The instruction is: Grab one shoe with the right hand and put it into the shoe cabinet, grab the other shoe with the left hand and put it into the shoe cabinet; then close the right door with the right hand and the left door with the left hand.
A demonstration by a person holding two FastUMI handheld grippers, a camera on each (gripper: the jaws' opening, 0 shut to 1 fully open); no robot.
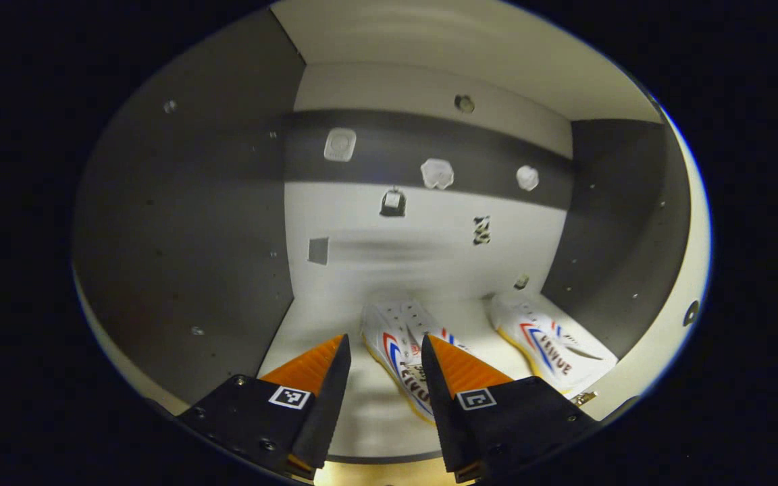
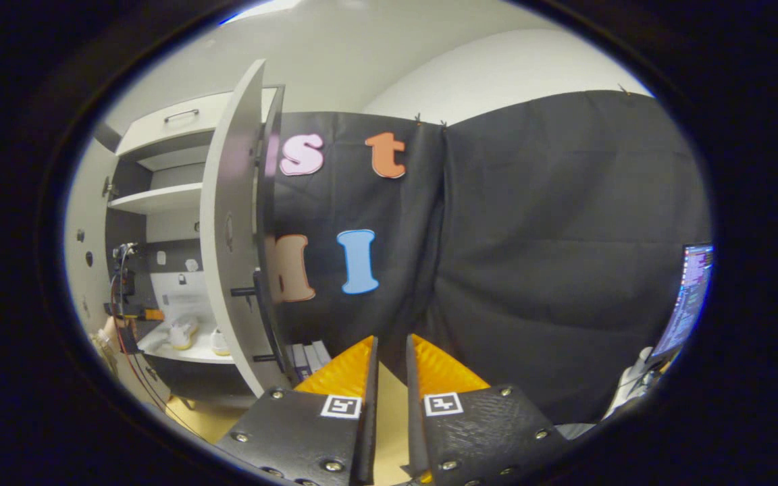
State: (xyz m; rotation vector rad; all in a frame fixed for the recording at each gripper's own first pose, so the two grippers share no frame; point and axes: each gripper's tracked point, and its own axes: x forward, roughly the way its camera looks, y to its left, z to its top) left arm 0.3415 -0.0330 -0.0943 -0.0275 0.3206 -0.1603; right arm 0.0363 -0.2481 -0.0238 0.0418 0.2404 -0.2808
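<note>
Both shoes (image 1: 406,347) (image 1: 551,344) lie inside the cabinet (image 1: 429,229) on its shelf. Their side lettering is too distorted to read. The left gripper (image 1: 382,351), jaws apart, holds nothing; its finger hides part of the near shoe. The right gripper (image 2: 389,351), beside the cabinet's open door (image 2: 230,236), is nearly closed and empty.

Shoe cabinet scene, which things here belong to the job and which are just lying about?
Job: two shoes on the cabinet shelf, one nearer, one to its right; open right door; left gripper; right gripper.
Lying about: computer screen; stickers on the back panel.
</note>
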